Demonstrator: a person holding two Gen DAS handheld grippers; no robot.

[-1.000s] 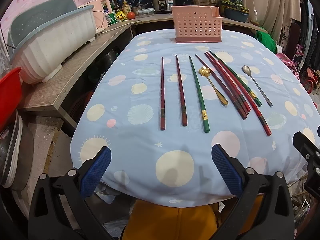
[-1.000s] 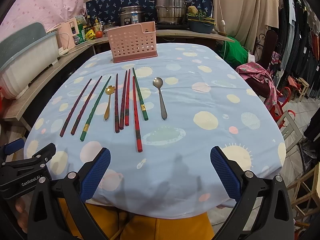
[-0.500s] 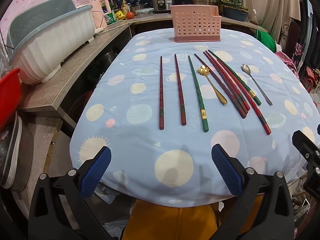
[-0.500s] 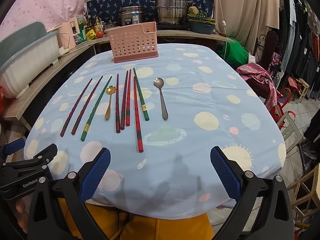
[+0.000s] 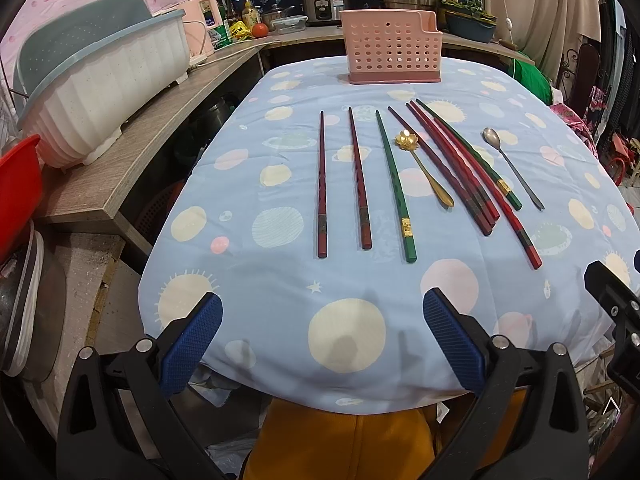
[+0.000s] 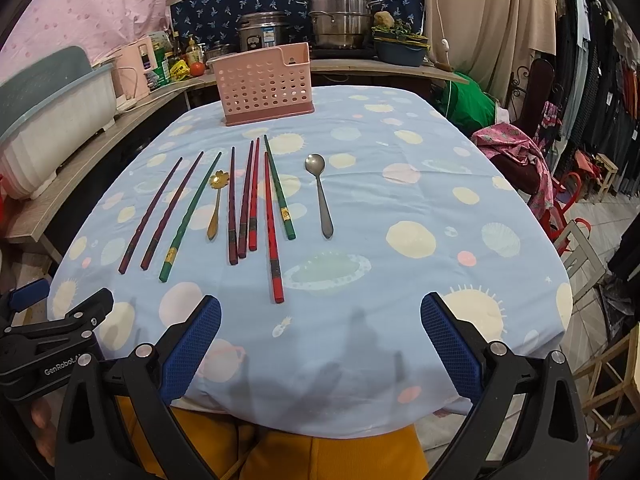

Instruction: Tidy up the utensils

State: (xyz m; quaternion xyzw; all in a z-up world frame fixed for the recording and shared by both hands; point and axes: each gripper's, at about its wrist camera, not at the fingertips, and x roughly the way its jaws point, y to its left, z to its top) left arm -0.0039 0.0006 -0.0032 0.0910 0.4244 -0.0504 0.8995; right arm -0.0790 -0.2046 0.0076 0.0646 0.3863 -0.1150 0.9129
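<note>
Several red and green chopsticks lie side by side on the blue spotted tablecloth, also in the right wrist view. A gold flower-headed spoon lies among them, and a silver spoon lies to their right. A pink perforated utensil basket stands at the table's far end, also in the right wrist view. My left gripper is open and empty over the near table edge. My right gripper is open and empty beside it.
A wooden counter runs along the left with a white dish drainer and a red basin. Pots and bottles stand behind the basket. A chair with pink cloth and stools stand to the right.
Both grippers have eased slightly forward toward the table. Nothing on the table has moved.
</note>
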